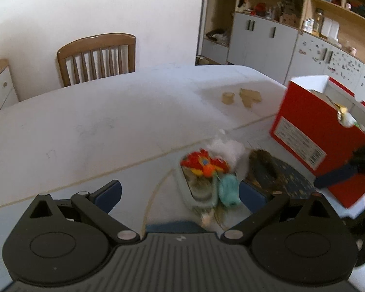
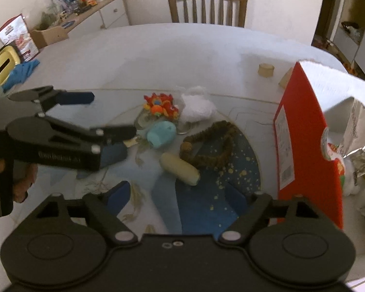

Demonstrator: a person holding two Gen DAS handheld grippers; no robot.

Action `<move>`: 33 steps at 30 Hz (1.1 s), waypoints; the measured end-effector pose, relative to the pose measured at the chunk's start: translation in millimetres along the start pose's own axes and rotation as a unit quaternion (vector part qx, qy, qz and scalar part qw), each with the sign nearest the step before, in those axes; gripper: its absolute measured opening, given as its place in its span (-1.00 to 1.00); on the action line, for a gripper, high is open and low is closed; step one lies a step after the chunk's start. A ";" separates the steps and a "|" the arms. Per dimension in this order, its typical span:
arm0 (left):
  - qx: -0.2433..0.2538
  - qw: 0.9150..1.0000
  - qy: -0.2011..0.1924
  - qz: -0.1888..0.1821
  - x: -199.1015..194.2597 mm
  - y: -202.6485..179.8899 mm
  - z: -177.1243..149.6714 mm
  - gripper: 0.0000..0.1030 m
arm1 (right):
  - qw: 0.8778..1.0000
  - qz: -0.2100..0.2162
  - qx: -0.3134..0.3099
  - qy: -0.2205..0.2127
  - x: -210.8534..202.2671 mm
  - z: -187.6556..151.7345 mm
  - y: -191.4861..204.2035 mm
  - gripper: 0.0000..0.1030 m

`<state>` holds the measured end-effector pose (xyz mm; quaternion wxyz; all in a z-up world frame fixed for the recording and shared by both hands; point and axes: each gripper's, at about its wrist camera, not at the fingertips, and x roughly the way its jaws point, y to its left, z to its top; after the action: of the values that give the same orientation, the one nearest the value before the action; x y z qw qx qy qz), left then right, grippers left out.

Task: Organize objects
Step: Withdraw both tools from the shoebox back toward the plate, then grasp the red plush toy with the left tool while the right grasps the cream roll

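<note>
Several small things lie on a white table point(image 2: 158, 56): a red and orange plush toy point(image 2: 161, 105), a teal toy point(image 2: 161, 133), a white crumpled bag point(image 2: 197, 105), a brown furry loop point(image 2: 211, 143) and a cream cylinder point(image 2: 180, 169). My right gripper point(image 2: 177, 197) hangs open just short of the cylinder, nothing between its fingers. From the left comes my left gripper point(image 2: 104, 125), open, with its fingers beside the teal toy. In the left wrist view my left gripper point(image 1: 181, 196) stands open with the teal toy point(image 1: 228, 191) and the plush toy point(image 1: 204, 165) just ahead of its right finger.
An open red and white box point(image 2: 301, 133) stands on the right with foil bags point(image 2: 360, 131) inside. Two wooden blocks point(image 1: 227, 97) lie farther back on the table. A wooden chair point(image 1: 97, 58) is at the far side. A blue cloth point(image 2: 22, 73) lies at the left edge.
</note>
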<state>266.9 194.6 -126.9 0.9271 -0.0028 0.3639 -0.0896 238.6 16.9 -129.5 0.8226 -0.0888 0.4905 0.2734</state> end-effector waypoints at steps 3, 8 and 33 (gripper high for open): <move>-0.004 1.000 0.005 0.001 10.4 1.1 7.0 1.00 | 1.000 -0.003 0.002 0.002 7.1 0.2 -1.9 0.51; 0.002 1.000 0.005 -0.008 20.8 -3.6 12.4 0.94 | 1.000 -0.004 0.009 0.002 15.4 0.3 -5.3 0.41; 0.035 0.999 -0.001 -0.031 43.6 -26.9 16.0 0.22 | 1.000 0.005 0.004 0.004 35.3 7.2 -1.5 -0.02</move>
<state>304.6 159.9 -142.7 0.9238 0.0187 0.3593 -0.1310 257.9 31.5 -156.3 0.8199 -0.0846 0.4950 0.2750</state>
